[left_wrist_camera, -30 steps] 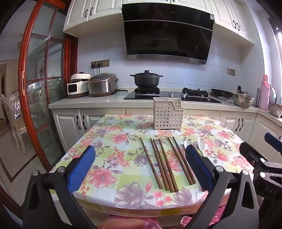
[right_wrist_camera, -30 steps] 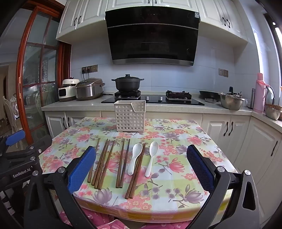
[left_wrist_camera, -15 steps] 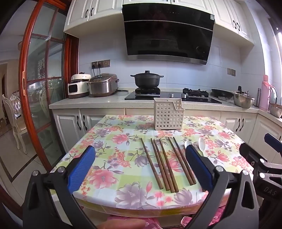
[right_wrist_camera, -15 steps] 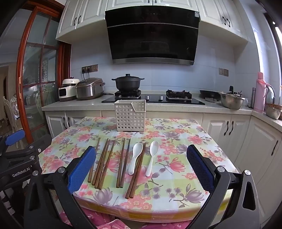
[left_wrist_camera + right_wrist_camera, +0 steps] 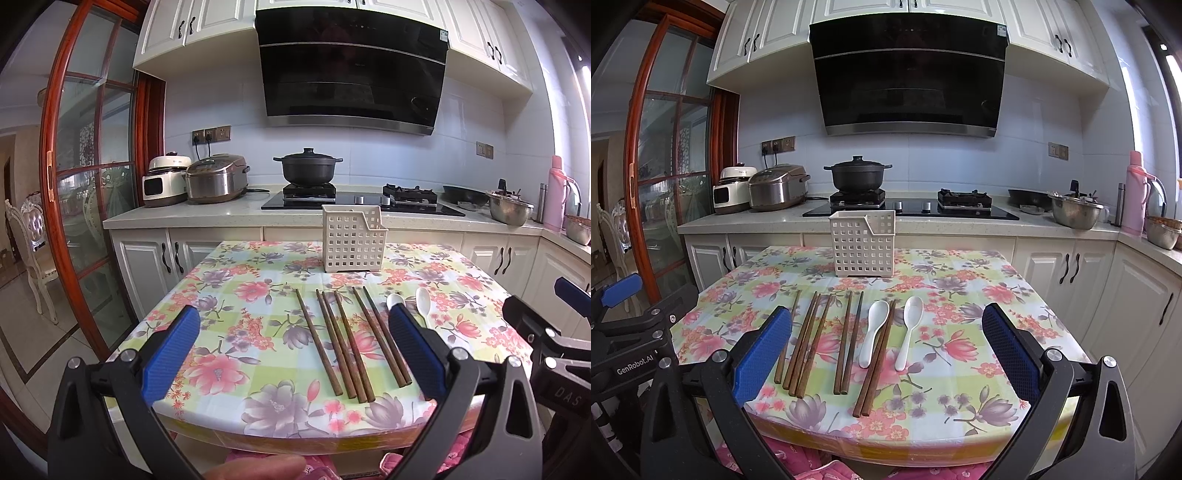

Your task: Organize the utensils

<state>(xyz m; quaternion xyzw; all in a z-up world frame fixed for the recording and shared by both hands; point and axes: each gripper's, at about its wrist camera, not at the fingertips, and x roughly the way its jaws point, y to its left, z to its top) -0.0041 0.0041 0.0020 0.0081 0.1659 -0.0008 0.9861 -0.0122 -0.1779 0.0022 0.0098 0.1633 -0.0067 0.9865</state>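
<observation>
My fingers [image 5: 761, 354] on both grippers stay spread wide and empty; nothing has shifted in the last second. Chopsticks [image 5: 807, 341] and 2 spoons [image 5: 873, 332] lie untouched on the desk [image 5: 960, 295], basket [image 5: 862, 243] unfilled.

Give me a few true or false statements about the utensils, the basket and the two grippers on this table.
1. The white basket already holds chopsticks. False: the chopsticks all lie on the floral tablecloth.
2. Two white spoons lie on the table. True.
3. The right gripper grips a spoon. False: it is open and empty.
4. The left gripper is open. True.
5. The basket stands upright beyond the utensils. True.
</observation>
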